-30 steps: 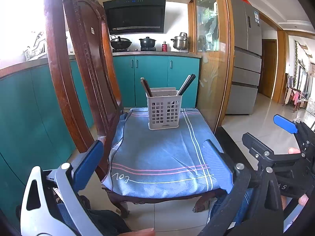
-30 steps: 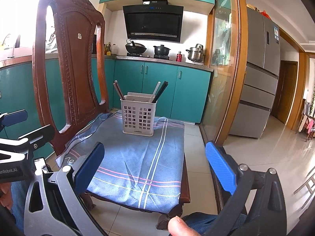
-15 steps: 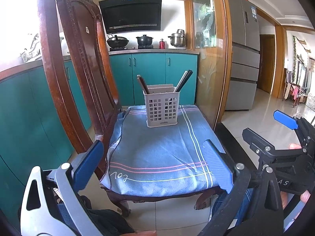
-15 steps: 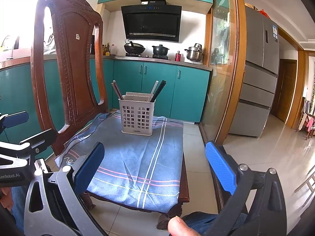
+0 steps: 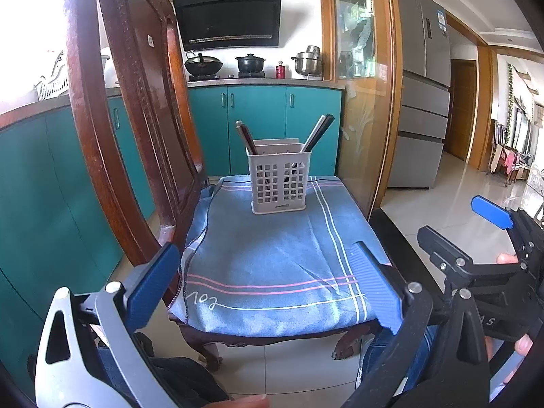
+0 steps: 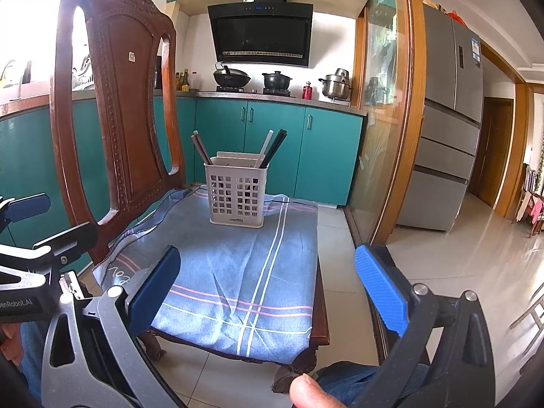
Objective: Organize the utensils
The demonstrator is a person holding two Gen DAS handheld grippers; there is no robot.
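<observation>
On the seat of the dark carved wooden chair in front of you lies a blue cloth with pink and white stripes; toward its far end stands the white perforated plastic utensil holder, upright and well apart from both of your tools. Inside it, a pair of brown chopsticks leans toward the chair back at one end, while a white chopstick and a dark pair of chopsticks lean the other way at the opposite end; flat white dividers show above the rim between them. Your left gripper hovers over the near edge of the cloth with its blue-padded fingers spread wide, gripping nothing; your right gripper hangs beside it, equally wide apart and likewise bare, its pads straddling the near corner of the seat. Behind the chair run teal kitchen cabinets; a black wok, a black pot and a steel pot sit on the counter beneath a black range hood; a grey refrigerator stands off to the right.
</observation>
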